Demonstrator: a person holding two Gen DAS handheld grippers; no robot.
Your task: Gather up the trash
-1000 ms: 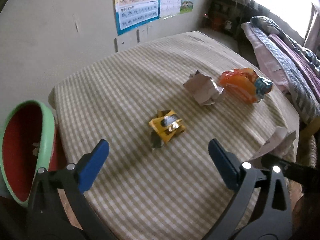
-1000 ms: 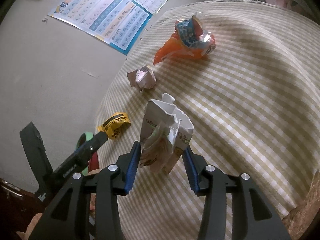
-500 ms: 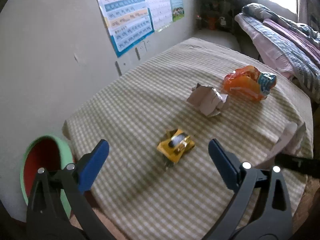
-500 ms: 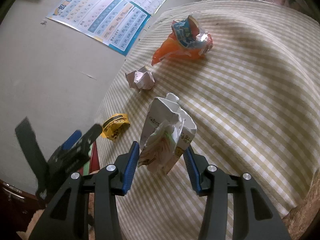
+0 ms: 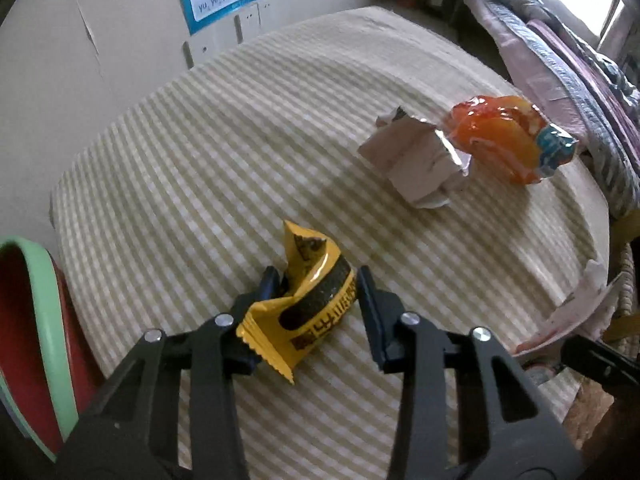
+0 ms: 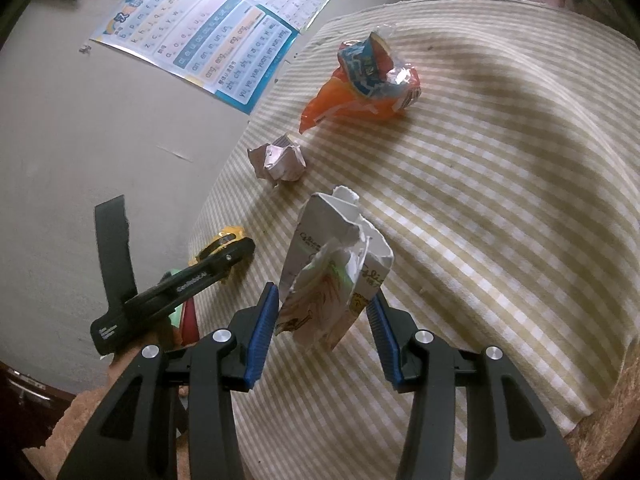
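Observation:
My left gripper (image 5: pixel 316 304) is shut on a crumpled yellow wrapper (image 5: pixel 308 300) at the near left of the checked table (image 5: pixel 240 152). My right gripper (image 6: pixel 324 320) is shut on a crushed white carton (image 6: pixel 336 272) and holds it above the cloth. A crumpled white paper ball (image 5: pixel 416 164) and an orange snack bag (image 5: pixel 508 140) lie farther back; both also show in the right wrist view, the paper ball (image 6: pixel 280 160) and the orange bag (image 6: pixel 368 84). The left gripper with the yellow wrapper (image 6: pixel 224 240) shows in the right wrist view.
A green-rimmed bin with a red inside (image 5: pixel 44 340) stands off the table's left edge. A wall with posters (image 6: pixel 208 40) runs along the far side. A bed with blankets (image 5: pixel 568 60) is at the right.
My left gripper moved forward and down to the yellow wrapper and closed on it. My right gripper still holds the white carton, nearly unmoved.

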